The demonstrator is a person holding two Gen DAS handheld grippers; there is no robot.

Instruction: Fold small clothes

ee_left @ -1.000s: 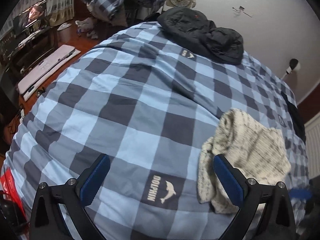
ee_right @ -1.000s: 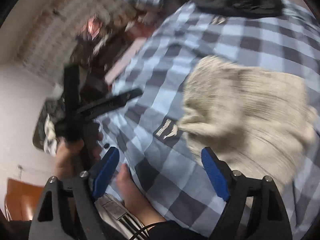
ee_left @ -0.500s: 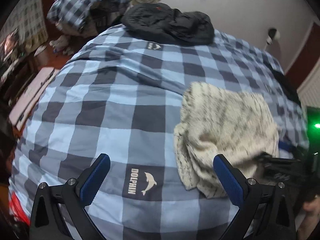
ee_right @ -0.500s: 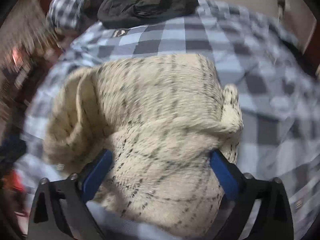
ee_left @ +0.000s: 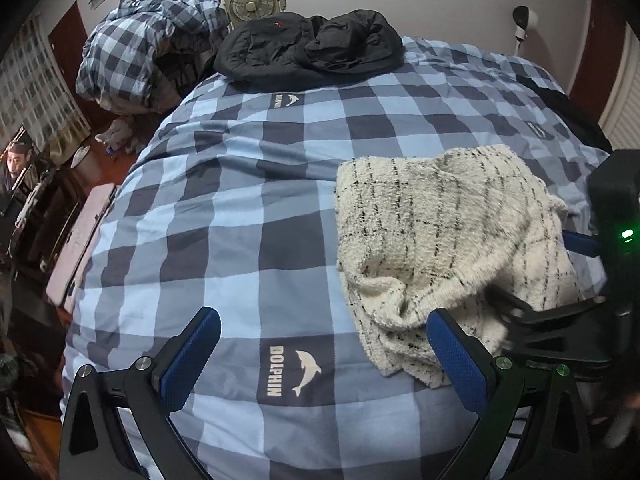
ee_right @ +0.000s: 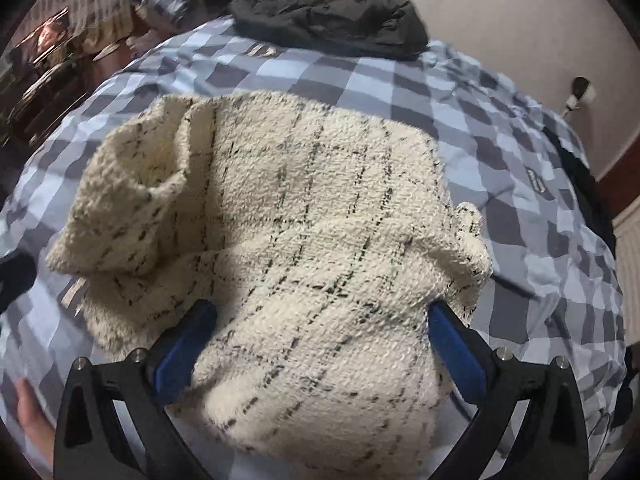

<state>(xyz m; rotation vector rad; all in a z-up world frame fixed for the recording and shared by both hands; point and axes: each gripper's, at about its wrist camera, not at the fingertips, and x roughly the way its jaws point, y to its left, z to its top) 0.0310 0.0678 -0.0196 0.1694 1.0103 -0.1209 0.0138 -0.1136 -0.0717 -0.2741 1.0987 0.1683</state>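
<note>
A cream knitted garment with thin black check lines (ee_left: 448, 240) lies crumpled on the blue checked bed cover (ee_left: 248, 216). It fills the right wrist view (ee_right: 304, 240). My left gripper (ee_left: 320, 352) is open and empty above the cover, with the garment just by its right finger. My right gripper (ee_right: 320, 344) is open with its blue fingers on either side of the garment's near bulge. The right gripper also shows at the right edge of the left wrist view (ee_left: 560, 280), against the garment's near right side.
A black jacket (ee_left: 312, 46) lies at the far end of the bed. A bundled checked duvet (ee_left: 148, 52) and a fan (ee_left: 252, 0) stand behind it. A pink board (ee_left: 80, 248) and a desk with a screen sit off the bed's left edge.
The right gripper swung from the left side of the bed onto the garment and now straddles it. The left gripper turned right, bringing the garment closer to its right finger.
</note>
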